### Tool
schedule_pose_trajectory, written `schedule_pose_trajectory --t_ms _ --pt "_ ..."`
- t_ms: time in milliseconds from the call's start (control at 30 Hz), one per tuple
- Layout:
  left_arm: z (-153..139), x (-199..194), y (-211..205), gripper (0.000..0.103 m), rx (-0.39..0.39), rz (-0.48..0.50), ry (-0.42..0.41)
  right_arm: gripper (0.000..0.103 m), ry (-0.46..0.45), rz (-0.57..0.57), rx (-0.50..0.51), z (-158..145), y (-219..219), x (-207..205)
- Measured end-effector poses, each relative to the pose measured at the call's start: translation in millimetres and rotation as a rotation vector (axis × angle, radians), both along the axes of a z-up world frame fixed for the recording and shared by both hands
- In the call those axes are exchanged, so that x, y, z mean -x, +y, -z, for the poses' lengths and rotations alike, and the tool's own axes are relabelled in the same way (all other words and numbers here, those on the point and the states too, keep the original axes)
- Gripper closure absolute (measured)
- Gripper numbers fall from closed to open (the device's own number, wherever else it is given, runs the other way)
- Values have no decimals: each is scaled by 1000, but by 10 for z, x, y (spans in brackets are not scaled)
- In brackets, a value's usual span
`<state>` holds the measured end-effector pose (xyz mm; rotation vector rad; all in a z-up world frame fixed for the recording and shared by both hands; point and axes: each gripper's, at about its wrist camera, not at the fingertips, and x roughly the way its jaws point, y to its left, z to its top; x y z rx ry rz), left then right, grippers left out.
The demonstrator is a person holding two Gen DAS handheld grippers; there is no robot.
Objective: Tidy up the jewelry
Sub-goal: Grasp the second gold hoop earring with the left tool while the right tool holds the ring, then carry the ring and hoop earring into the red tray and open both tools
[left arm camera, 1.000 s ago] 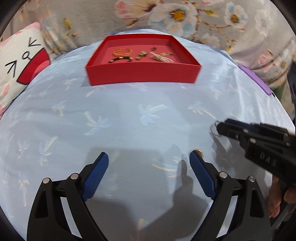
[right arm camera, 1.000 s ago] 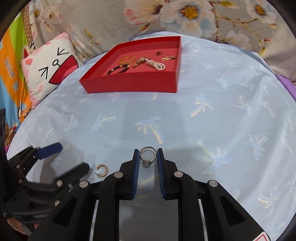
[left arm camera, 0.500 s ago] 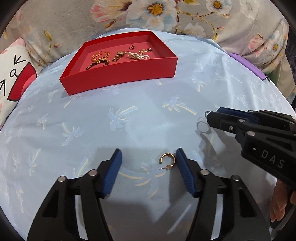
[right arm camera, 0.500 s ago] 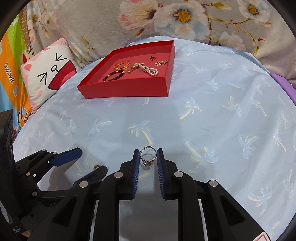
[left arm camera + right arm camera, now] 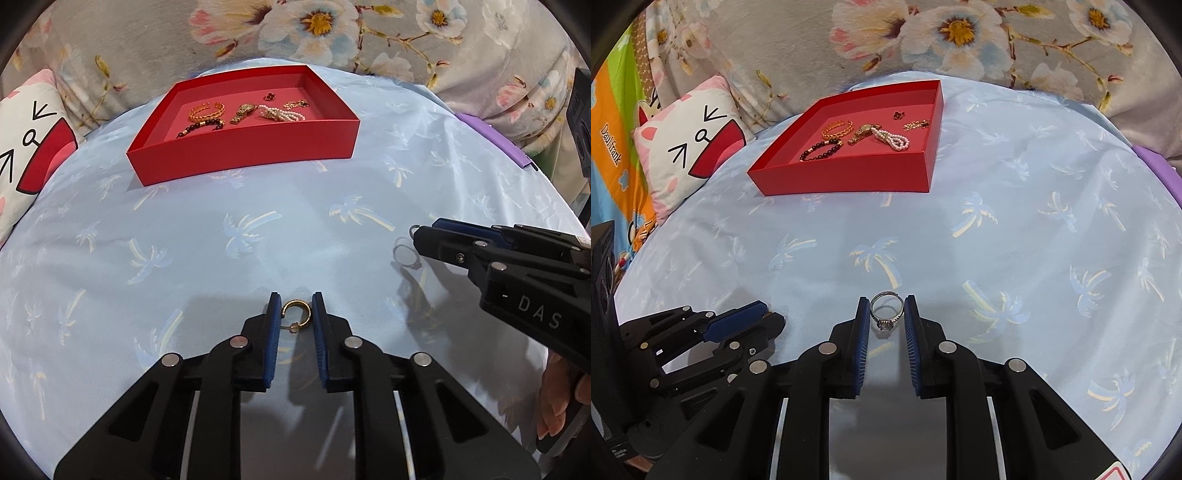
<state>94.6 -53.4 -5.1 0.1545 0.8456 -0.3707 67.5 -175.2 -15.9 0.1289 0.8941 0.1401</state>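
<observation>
Gripping a gold hoop earring (image 5: pixel 296 312) just off the pale blue palm-print cloth (image 5: pixel 221 236), the left gripper (image 5: pixel 295 314) has just been closing onto it. Right gripper (image 5: pixel 886 314), nearly closed, pinches a silver stone-set ring (image 5: pixel 886 312). Farther off, a shallow red cardboard tray (image 5: pixel 243 162) holds bracelets, a watch and pearls.

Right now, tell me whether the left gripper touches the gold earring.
Touching. The left wrist view shows the left gripper, its jaws just closed in, with both pads against the earring.
</observation>
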Motion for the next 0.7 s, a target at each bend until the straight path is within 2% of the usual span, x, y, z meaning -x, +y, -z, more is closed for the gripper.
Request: schedule_pose_trajectory --t_ms 433,700 --pt "-64 -68 197 87 44 -40 24 86 -20 -12 -11 -50 5 15" --pt "-471 -336 455 87 45 -71 -47 86 -53 -51 -17 -321 5 -125"
